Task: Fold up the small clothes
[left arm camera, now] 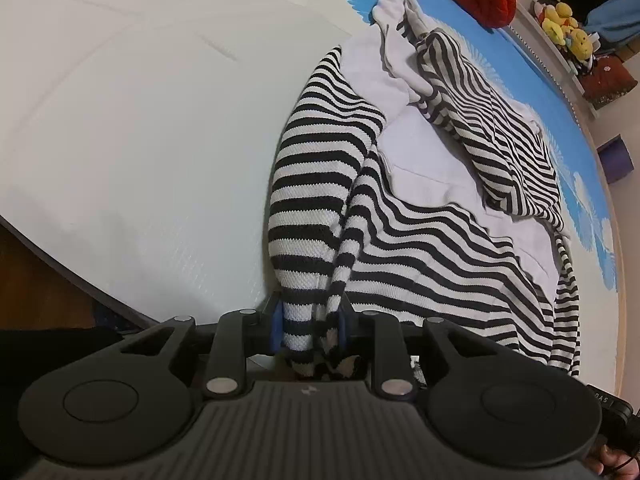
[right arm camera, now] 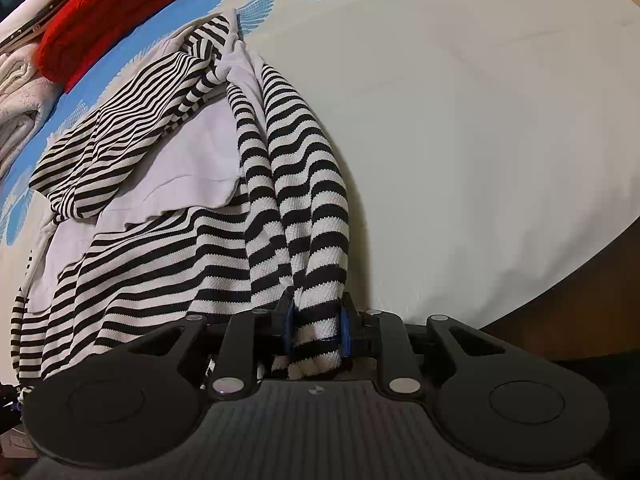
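Observation:
A black-and-white striped knit top [left arm camera: 420,232] with white panels lies spread on the bed. My left gripper [left arm camera: 310,320] is shut on a bunched striped edge of it near the bed's front edge. My right gripper [right arm camera: 318,326] is shut on another bunched striped edge of the same striped top [right arm camera: 168,240]. The cloth rises taut from both grips toward the rest of the garment. A striped sleeve [right arm camera: 132,120] lies folded across the white panel.
The bed sheet [left arm camera: 140,120] is white with blue bird prints at the far side. A red knit item [right arm camera: 108,12] and folded white cloth [right arm camera: 20,96] lie at the far edge. Yellow plush toys [left arm camera: 566,28] sit on a shelf. The bed edge [right arm camera: 560,276] drops to a dark floor.

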`<action>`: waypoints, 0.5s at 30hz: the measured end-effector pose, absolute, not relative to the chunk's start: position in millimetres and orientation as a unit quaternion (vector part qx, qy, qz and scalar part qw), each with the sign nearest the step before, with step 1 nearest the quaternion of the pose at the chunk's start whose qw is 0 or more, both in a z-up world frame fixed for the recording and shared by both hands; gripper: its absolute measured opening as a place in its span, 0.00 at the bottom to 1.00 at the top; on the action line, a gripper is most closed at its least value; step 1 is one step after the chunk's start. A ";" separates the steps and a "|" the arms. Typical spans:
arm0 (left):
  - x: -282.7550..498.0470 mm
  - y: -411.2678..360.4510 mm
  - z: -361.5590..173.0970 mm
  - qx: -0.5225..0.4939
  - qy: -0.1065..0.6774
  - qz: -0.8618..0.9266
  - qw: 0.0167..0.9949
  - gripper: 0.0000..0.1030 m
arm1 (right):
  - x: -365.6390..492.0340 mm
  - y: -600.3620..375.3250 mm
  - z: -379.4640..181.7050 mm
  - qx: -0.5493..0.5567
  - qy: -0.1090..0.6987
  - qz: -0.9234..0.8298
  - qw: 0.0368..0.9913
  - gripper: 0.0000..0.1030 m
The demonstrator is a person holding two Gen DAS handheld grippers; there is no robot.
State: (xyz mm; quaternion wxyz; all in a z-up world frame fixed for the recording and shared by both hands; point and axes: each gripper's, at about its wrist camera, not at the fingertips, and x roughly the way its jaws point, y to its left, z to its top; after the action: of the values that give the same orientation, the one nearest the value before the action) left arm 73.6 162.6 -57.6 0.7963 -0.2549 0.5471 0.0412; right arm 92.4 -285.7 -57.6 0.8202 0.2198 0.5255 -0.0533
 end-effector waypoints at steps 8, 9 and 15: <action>71.9 163.1 -56.9 -0.255 0.545 0.040 0.798 0.26 | 91.4 -286.2 -56.5 0.217 0.523 -0.051 0.822 0.18; 71.3 163.1 -56.7 -0.255 0.544 0.040 0.798 0.26 | 91.4 -286.0 -56.3 0.217 0.523 -0.051 0.823 0.18; 69.2 163.2 -56.2 -0.258 0.545 0.037 0.797 0.27 | 91.2 -285.8 -56.2 0.215 0.523 -0.051 0.823 0.18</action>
State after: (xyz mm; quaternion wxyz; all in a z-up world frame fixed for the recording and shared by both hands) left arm 69.2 163.2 -56.2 0.7970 -0.2583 0.5446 0.0374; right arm 91.2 -285.8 -56.2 0.8229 0.2151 0.5235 -0.0506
